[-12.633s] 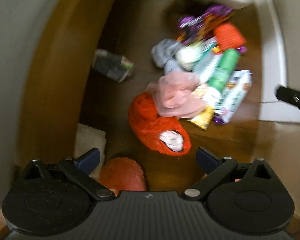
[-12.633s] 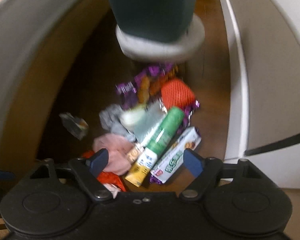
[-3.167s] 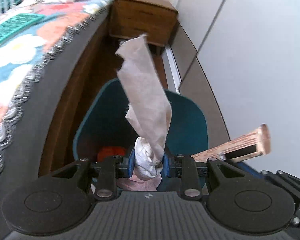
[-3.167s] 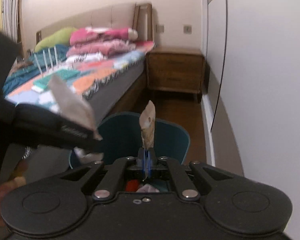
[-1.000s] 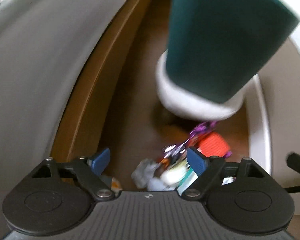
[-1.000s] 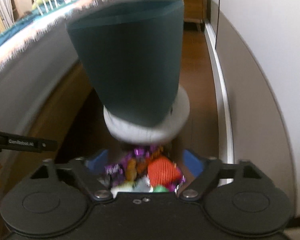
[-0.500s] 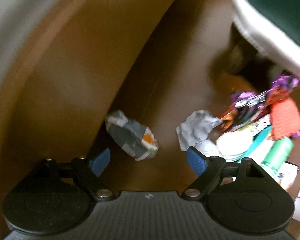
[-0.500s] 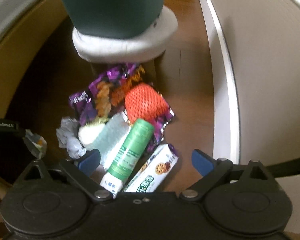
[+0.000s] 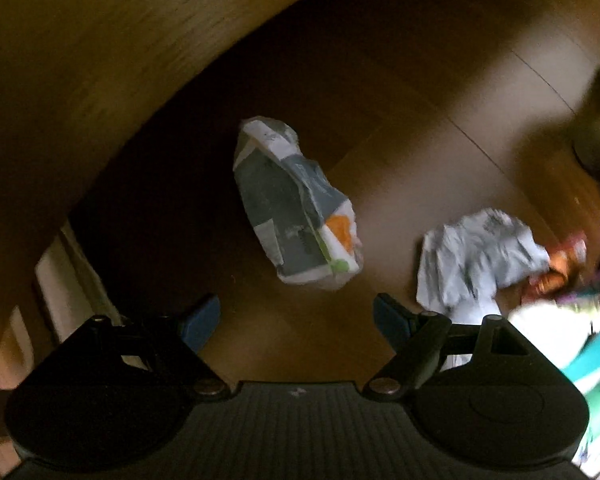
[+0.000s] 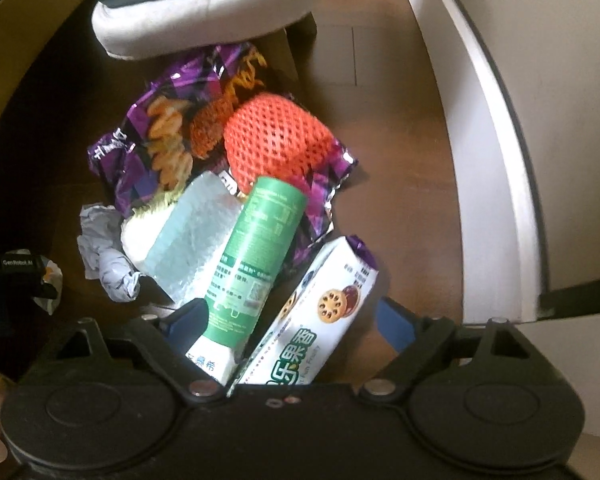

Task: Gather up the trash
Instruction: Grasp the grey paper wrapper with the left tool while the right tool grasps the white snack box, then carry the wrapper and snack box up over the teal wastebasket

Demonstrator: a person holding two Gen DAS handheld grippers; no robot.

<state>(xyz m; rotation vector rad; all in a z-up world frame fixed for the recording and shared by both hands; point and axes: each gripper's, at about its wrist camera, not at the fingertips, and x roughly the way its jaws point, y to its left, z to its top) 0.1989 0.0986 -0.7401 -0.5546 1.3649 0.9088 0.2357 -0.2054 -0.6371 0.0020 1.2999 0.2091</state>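
Observation:
My left gripper [image 9: 296, 316] is open and empty, low over the wooden floor. A crumpled grey and white wrapper [image 9: 296, 208] with an orange patch lies just ahead of its fingertips. A crumpled grey paper [image 9: 480, 252] lies to the right. My right gripper [image 10: 292, 316] is open over a trash pile. A green tube [image 10: 256, 252] and a white biscuit box [image 10: 320, 304] lie between its fingers. Beyond are a clear packet [image 10: 192, 240], an orange foam net [image 10: 276, 140] and a purple snack bag [image 10: 168, 128]. The teal bin [image 10: 204, 4] with its white base stands behind the pile.
A wooden bed frame [image 9: 100, 40] curves along the left. A white skirting board and wall [image 10: 500, 120] run along the right. The left gripper's body [image 10: 12, 268] shows at the left edge of the right wrist view.
Both grippers have dropped closer to the floor. The left one has closed in on the grey and white wrapper. The right one now straddles the green tube and biscuit box.

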